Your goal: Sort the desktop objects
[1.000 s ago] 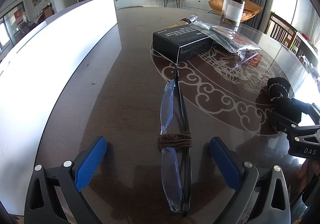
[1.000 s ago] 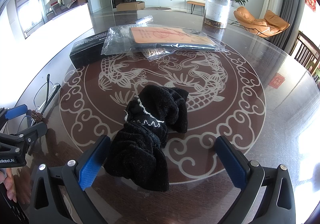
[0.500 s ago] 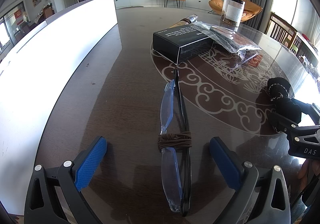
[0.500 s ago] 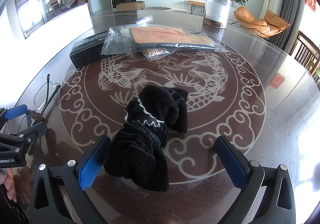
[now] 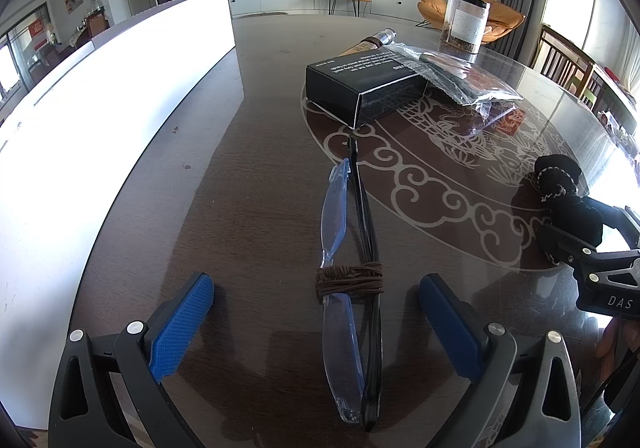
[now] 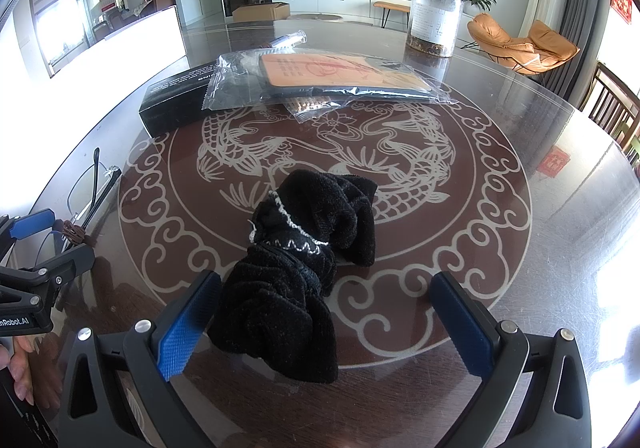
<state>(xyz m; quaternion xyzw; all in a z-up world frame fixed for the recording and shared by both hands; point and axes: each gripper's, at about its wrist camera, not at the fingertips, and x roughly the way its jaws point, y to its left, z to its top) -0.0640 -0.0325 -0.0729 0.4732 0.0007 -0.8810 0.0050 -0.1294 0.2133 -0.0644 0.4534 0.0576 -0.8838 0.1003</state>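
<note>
Folded glasses (image 5: 348, 272) bound with a brown cord lie on the dark table, running lengthwise between the fingers of my left gripper (image 5: 316, 312), which is open around their near end without touching them. A crumpled black sock (image 6: 304, 260) lies on the glass turntable (image 6: 500, 183); my right gripper (image 6: 328, 320) is open around its near part, the left pad close to the cloth. The same sock (image 5: 560, 191) shows at the right of the left wrist view, and the glasses (image 6: 92, 191) at the left of the right wrist view.
A black box (image 5: 364, 87), a clear bag with an orange card (image 6: 344, 79), a tube (image 5: 376, 39) and a clear jar (image 6: 434, 23) stand farther back. A white board (image 5: 100, 95) runs along the table's left side. A hand (image 6: 20, 368) holds the left gripper.
</note>
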